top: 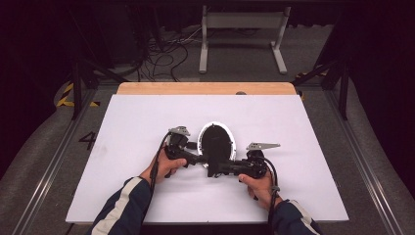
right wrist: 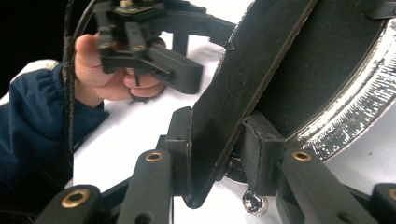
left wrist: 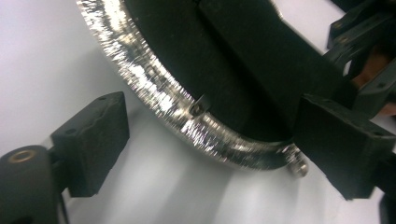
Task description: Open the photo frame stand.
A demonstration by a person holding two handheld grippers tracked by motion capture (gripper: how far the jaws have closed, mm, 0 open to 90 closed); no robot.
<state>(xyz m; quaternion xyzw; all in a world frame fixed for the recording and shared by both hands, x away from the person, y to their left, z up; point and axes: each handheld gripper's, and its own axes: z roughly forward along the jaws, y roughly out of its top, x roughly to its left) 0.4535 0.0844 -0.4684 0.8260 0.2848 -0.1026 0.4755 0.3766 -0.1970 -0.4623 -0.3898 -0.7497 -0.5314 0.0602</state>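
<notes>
Oval mirror (top: 216,141), silver-rimmed, lies face down mid white tabletop (top: 293,127). Right gripper (right wrist: 219,154) fingers pinch its black stand flap (right wrist: 252,74). Left gripper (left wrist: 210,154) fingers spread, straddling the rim's near edge.

Both sleeves (top: 125,203) are dark navy with a broad white stripe down the arm. Each black gripper (top: 188,155) has brass-ringed screw holes, a grey three-cornered plate (top: 263,146) and a trailing black cable (top: 272,193).
</notes>
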